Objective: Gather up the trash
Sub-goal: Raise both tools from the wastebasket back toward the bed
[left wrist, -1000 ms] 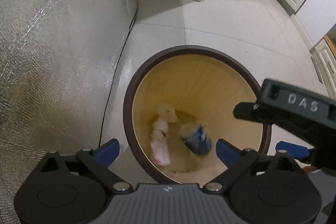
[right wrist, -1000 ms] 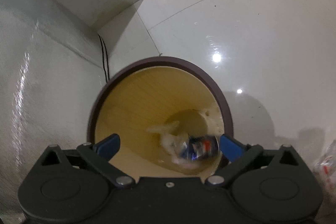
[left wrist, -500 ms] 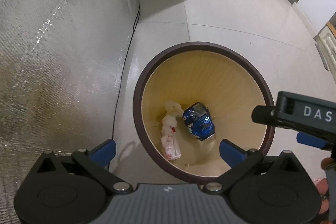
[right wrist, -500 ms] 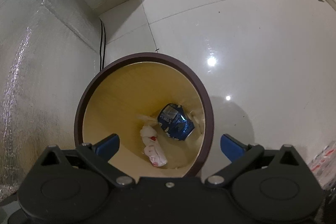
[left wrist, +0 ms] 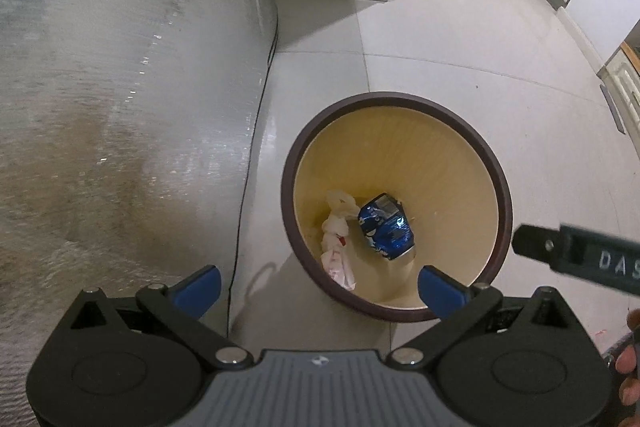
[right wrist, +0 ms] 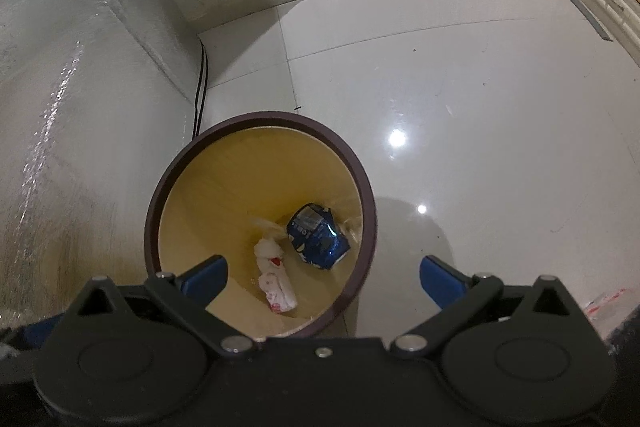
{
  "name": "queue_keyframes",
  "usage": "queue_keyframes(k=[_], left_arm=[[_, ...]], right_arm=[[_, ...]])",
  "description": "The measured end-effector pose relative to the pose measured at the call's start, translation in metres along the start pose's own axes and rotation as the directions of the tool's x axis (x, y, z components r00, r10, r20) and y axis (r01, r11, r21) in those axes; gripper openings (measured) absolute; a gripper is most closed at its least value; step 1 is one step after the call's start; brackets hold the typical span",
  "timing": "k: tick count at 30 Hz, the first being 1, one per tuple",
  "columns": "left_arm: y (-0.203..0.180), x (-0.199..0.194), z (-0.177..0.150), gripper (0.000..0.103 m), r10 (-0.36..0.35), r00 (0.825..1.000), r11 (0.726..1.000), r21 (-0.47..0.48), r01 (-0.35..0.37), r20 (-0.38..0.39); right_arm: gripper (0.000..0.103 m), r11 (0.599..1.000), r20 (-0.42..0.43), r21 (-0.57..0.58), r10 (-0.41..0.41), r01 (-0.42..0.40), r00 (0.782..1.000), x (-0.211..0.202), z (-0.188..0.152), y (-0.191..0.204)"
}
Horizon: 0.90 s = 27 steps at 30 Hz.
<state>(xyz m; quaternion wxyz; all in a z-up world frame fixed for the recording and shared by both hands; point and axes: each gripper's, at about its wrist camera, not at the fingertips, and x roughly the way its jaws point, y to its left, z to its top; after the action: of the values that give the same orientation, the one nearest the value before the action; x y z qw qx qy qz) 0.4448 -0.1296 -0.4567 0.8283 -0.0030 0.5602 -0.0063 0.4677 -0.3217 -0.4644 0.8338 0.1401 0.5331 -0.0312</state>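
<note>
Two hand-held grippers are in my feeds, and both stand spread wide with nothing between their blue pads. My left hand-held gripper [left wrist: 318, 281] hangs above the floor, its left pad over the strip of tile beside the silvery foil-clad wall [left wrist: 120, 107] and its right pad over the near rim of the bin. My right hand-held gripper [right wrist: 323, 277] hangs just above the same bin, its left pad over the bin's mouth and its right pad out over the glossy floor [right wrist: 460, 87]. In the left wrist view I see part of the right tool at the right edge, a black bar lettered "DAS", with a few fingertips [left wrist: 628, 363] of the person below it.

The round bin [left wrist: 506, 203] has a dark brown rim and a pale yellow inner wall, and it stands on the floor close to the foil wall. At its bottom lie two pieces of trash, touching or nearly so: a crushed blue can [left wrist: 386, 227] on its side, and to its left a crumpled white wrapper [left wrist: 336, 247] with small red marks. In the right wrist view the can [right wrist: 318, 235] lies toward the far right of the bin floor and the wrapper [right wrist: 274, 277] nearer the camera.

A thin black cable [right wrist: 200, 83] runs along the foot of the wall behind the bin. Something pale with red print [right wrist: 604, 303] lies on the floor at the right edge; I cannot tell what it is.
</note>
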Motion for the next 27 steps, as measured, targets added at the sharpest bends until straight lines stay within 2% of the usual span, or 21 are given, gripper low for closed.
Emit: queue_keyframes(k=[10, 17, 27], left_arm=[[0.014, -0.044, -0.011, 0.103, 0.035, 0.999, 0.999, -0.008, -0.034, 0.032], [0.018, -0.087, -0.022, 0.103, 0.029, 0.997, 1.0, 0.0, -0.029, 0.068], [0.017, -0.156, -0.044, 0.103, 0.004, 0.99, 0.999, 0.052, -0.011, 0.144]], right_arm=[[0.103, 0.998, 0.059, -0.033, -0.054, 0.056, 0.997, -0.043, -0.017, 0.001], [0.103, 0.994, 0.088, -0.074, -0.07, 0.077, 0.994, -0.085, -0.039, 0.002], [0.103, 0.995, 0.176, -0.05, -0.075, 0.085, 0.981, -0.162, -0.063, -0.006]])
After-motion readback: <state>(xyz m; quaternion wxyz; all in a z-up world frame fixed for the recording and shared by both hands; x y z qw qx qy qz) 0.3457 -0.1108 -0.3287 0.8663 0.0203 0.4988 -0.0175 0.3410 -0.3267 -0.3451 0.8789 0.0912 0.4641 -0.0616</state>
